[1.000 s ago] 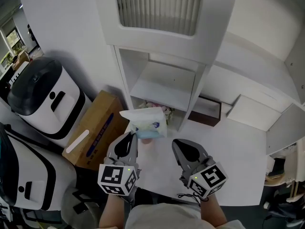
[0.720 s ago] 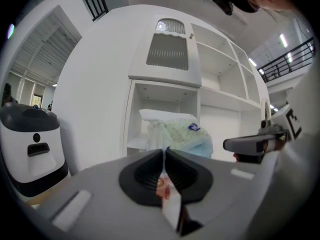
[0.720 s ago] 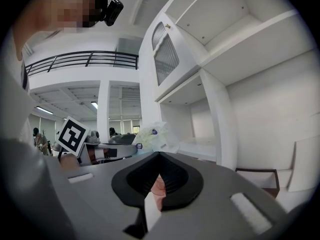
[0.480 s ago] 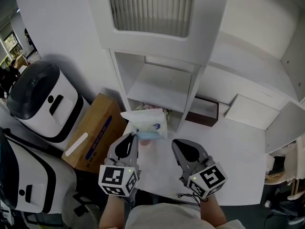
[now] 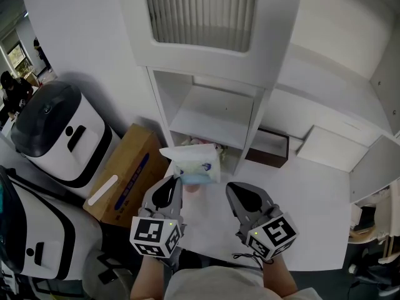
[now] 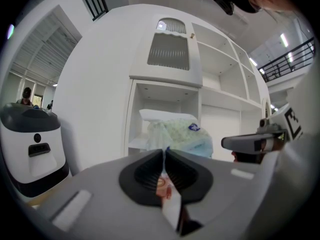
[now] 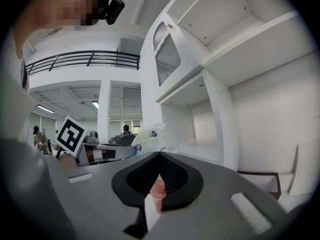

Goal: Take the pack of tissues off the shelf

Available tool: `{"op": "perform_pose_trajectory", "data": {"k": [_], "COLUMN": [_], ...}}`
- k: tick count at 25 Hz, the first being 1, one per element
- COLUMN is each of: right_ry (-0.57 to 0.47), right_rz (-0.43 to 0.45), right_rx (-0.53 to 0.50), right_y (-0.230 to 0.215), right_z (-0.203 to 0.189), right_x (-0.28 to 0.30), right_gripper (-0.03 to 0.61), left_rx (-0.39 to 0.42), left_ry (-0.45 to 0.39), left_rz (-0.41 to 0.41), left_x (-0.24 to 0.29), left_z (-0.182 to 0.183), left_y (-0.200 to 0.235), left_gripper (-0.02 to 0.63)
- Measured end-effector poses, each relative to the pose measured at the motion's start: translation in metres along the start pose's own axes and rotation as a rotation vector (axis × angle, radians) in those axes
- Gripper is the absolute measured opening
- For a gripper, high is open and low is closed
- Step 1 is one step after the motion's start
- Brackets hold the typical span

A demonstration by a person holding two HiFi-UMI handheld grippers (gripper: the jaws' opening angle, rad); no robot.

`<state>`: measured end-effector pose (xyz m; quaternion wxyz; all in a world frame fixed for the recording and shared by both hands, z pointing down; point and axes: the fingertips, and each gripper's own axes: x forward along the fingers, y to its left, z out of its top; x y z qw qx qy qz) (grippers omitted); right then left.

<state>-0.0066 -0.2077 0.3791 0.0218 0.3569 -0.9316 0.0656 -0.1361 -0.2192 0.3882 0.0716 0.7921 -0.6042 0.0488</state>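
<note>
The pack of tissues (image 5: 195,162), a soft pale green and white wrapper with a blue end, hangs in the air in front of the white shelf unit (image 5: 212,120), just below its open compartment. My left gripper (image 5: 177,180) is shut on the pack's lower left edge. In the left gripper view the pack (image 6: 177,134) sits right beyond the closed tips of the left gripper (image 6: 164,151). My right gripper (image 5: 230,186) hovers beside it to the right, shut with nothing between its jaws. The right gripper view shows the pack (image 7: 150,136) to the left of the right gripper (image 7: 159,155).
A white desk (image 5: 306,199) lies below the grippers, with a dark brown box (image 5: 269,145) at its back. A cardboard box (image 5: 125,174) and a white and black appliance (image 5: 56,130) stand to the left. Small pinkish items (image 5: 201,141) lie in the lower compartment.
The head view has shifted slightly. Both grippers and the pack hold the same place.
</note>
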Motion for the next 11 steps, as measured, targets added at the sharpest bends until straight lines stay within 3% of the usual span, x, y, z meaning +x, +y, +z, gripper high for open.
{"op": "perform_pose_trajectory", "data": {"k": [11], "right_ry": [-0.002], "right_rz": [-0.004], "right_rx": [-0.011], "right_y": [0.0056], "right_z": [0.0045], "right_x": [0.0037], "right_gripper": [0.000], "left_rx": [-0.002], "left_ry": [0.001], "left_rz": [-0.009], "left_x": [-0.0031], "left_z": [0.0026], "left_y": [0.0056], "left_gripper": [0.012]}}
